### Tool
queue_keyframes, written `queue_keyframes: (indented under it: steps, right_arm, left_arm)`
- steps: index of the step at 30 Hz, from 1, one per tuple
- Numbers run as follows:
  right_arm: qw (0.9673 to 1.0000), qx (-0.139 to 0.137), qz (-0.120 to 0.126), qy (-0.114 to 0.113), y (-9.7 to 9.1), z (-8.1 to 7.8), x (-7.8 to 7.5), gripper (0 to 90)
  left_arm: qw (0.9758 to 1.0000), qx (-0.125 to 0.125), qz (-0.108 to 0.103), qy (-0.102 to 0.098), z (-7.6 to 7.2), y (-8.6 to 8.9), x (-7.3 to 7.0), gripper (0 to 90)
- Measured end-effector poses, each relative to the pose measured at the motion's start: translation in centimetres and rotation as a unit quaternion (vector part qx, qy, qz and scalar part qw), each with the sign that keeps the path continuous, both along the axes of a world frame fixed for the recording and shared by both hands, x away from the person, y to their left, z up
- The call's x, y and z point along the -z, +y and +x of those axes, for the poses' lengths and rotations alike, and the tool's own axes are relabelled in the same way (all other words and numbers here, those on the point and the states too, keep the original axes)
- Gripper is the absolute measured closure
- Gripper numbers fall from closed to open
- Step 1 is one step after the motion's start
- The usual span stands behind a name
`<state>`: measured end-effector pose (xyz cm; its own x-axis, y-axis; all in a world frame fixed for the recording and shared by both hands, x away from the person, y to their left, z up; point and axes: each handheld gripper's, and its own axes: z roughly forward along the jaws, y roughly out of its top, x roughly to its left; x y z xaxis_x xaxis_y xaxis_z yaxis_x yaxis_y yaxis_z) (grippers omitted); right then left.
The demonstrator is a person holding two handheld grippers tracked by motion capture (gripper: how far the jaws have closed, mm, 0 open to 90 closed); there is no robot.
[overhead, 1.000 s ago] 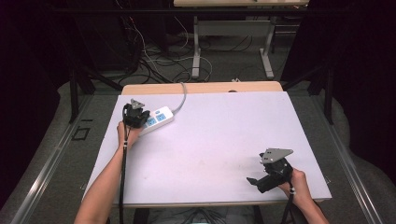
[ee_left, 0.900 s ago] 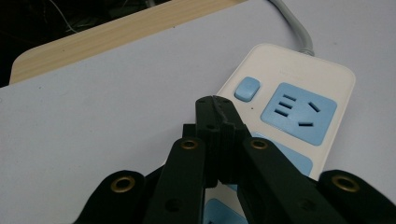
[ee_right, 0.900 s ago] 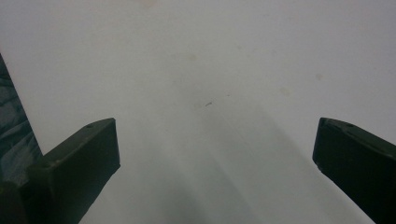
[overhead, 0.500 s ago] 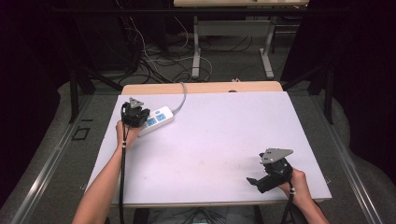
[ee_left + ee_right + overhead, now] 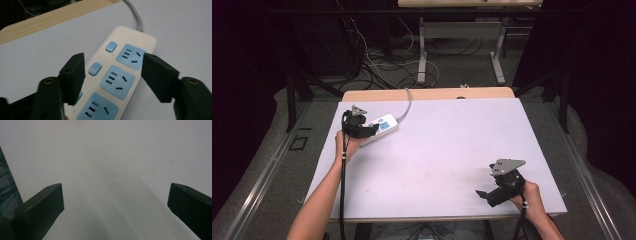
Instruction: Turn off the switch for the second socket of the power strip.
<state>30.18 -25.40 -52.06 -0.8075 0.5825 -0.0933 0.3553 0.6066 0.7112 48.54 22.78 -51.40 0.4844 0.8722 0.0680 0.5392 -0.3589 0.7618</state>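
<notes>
My left hand-held gripper (image 5: pixel 112 75) hangs just above the power strip (image 5: pixel 117 82), jaws just opening apart, nothing clamped.

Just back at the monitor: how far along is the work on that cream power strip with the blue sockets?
Done: nothing visibly plugged in; all three sockets are bare. In hand: the left tool hovers over the cream power strip with blue sockets, its jaws having just been opening, nothing gripped between them. Left: the right tool waits open on the white table.
</notes>
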Motion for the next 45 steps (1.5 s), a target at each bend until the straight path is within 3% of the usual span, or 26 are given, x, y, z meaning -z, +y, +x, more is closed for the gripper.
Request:
queue_keyframes:
  steps: [1,2,4,15,31,45]
  right_arm:
    - [1.0,0.0,0.0,0.0,0.0,0.0,0.0,0.3]
    - [1.0,0.0,0.0,0.0,0.0,0.0,0.0,0.2]
    - [1.0,-0.001,0.0,0.0,0.0,0.0,0.0,0.2]
    - [1.0,0.0,0.002,-0.003,0.1,0.0,0.0,0.2]
    - [1.0,-0.003,0.002,-0.004,0.1,0.0,0.0,0.2]
    - [1.0,-0.006,-0.001,0.001,0.0,-0.1,-0.1,0.3]
  left_arm:
    - [0.9999,-0.005,-0.011,-0.003,-0.2,-0.1,0.0,27.6]
    - [1.0,-0.001,-0.003,0.001,-0.3,0.0,-0.2,23.4]
    - [1.0,0.001,-0.008,0.001,-0.6,-0.1,-0.3,17.3]
    - [0.9997,0.022,0.002,0.011,-2.8,-1.2,-0.8,0.2]
    - [0.9983,0.059,0.006,0.001,-7.3,-2.8,-1.6,0.1]
    - [0.9971,0.075,0.01,-0.012,-11.4,-3.9,-2.0,0.1]
